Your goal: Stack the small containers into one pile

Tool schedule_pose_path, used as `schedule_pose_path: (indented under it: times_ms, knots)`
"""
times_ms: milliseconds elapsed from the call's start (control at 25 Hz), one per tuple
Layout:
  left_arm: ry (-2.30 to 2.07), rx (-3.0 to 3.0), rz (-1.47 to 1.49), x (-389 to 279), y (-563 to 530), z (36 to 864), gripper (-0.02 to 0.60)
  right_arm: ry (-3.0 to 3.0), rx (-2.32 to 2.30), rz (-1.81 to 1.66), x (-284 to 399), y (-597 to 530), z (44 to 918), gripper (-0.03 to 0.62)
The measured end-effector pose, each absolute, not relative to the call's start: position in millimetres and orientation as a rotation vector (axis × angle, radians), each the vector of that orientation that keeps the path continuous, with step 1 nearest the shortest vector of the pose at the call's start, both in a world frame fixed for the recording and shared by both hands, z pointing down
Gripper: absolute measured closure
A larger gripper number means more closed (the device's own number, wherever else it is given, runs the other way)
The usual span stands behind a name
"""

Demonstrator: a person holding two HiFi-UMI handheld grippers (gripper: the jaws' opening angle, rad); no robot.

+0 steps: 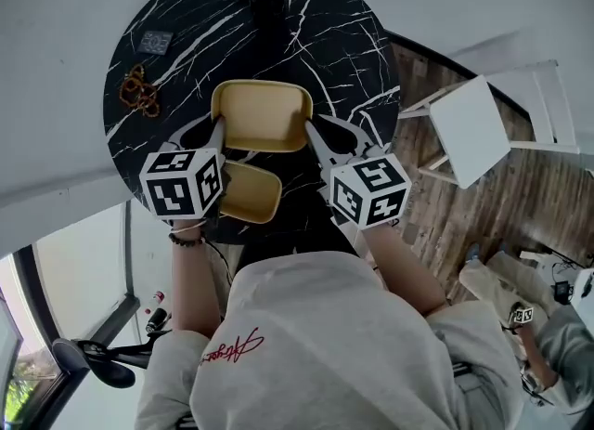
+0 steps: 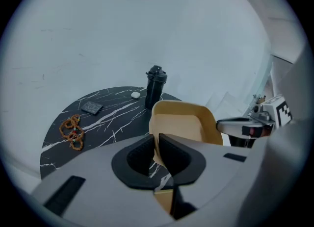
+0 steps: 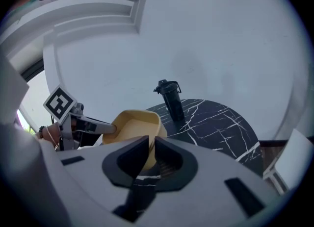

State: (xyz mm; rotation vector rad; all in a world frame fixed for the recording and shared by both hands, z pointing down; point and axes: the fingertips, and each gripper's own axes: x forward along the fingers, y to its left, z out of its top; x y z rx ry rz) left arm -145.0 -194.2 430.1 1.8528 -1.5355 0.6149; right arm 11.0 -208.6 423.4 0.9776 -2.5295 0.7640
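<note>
The left gripper and right gripper were clamped on opposite rims of a yellow container above the black table, near the second container, where an uneven pull might, I'd guess, slip a thin rim free.

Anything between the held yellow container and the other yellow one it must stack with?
Nothing visible. The held container, pinched by the left gripper and right gripper, hangs just beyond the empty second container.
</note>
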Motion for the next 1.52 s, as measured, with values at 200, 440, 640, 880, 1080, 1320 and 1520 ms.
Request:
schedule_pose_path:
  times_ms: [200, 440, 640, 880, 1080, 1320, 1520]
  knots:
    - [-1.537, 1.838, 0.605, -155, -163, 428, 0.538, -2.532, 0.972, 0.746, 1, -183, 418, 0.548]
    - [-1.469, 1.865, 0.640, -159, -123, 433, 0.538, -2.507, 1.051, 0.798, -2, -135, 421, 0.548]
    - [-1.409, 1.896, 0.676, -162, -91, 436, 0.538, -2.482, 1.102, 0.827, -6, -95, 426, 0.548]
    - [-1.372, 1.892, 0.719, -170, -62, 449, 0.538, -2.444, 1.116, 0.854, -14, -61, 439, 0.548]
    - [-1.339, 1.855, 0.746, -172, -46, 463, 0.538, -2.413, 1.102, 0.904, -16, -46, 451, 0.548]
    - [-1.319, 1.796, 0.752, -177, -36, 483, 0.539, -2.373, 1.066, 0.943, -21, -35, 467, 0.546]
    - [-1.298, 1.754, 0.785, -178, -30, 500, 0.538, -2.349, 1.044, 0.973, -21, -34, 479, 0.546]
